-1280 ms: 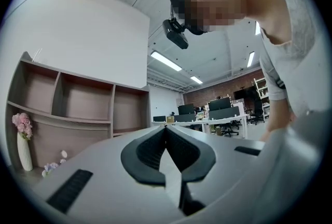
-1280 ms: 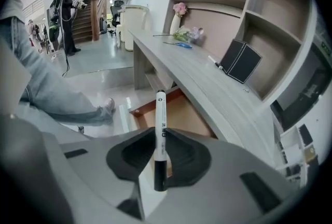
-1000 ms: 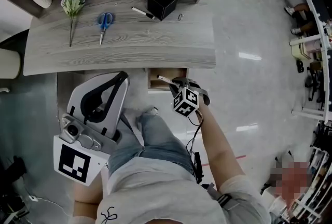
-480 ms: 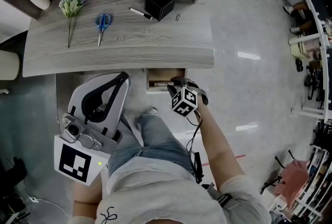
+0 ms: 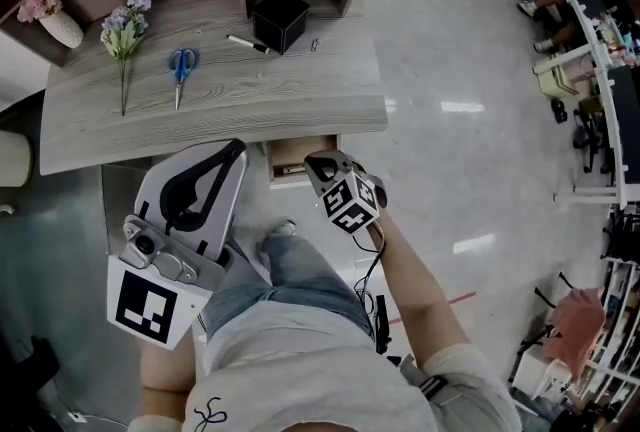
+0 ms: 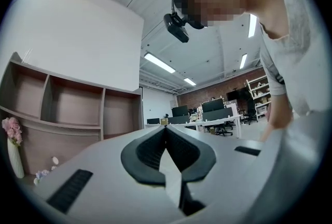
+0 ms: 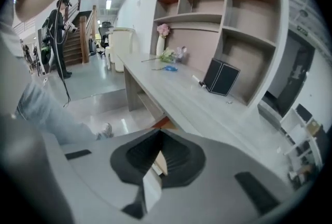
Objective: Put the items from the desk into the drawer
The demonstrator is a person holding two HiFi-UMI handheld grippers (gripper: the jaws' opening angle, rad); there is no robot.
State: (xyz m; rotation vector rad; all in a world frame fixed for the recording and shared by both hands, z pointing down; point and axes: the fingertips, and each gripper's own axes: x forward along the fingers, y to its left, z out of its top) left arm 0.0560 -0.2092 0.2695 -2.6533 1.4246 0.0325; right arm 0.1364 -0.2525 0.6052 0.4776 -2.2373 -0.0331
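A slim pen point(image 5: 289, 166) now lies along the bottom of the open drawer point(image 5: 320, 146), and it looks to be the one that the right hand-held gripper point(image 5: 316, 164) carried above the drawer a second ago. That gripper now hangs just over the drawer's front edge. Its jaws are pinched together at the tips with nothing between them, and only the drawer's wood shows past them. The left hand-held gripper point(image 5: 234, 148) is likewise closed and empty, held low by the person's leg. So one item seems delivered. The desk point(image 5: 250, 95) still bears the scissors point(image 5: 179, 70), flower stem point(image 5: 122, 35), marker point(image 5: 245, 43), black box point(image 5: 280, 18) and small clip point(image 5: 314, 44).
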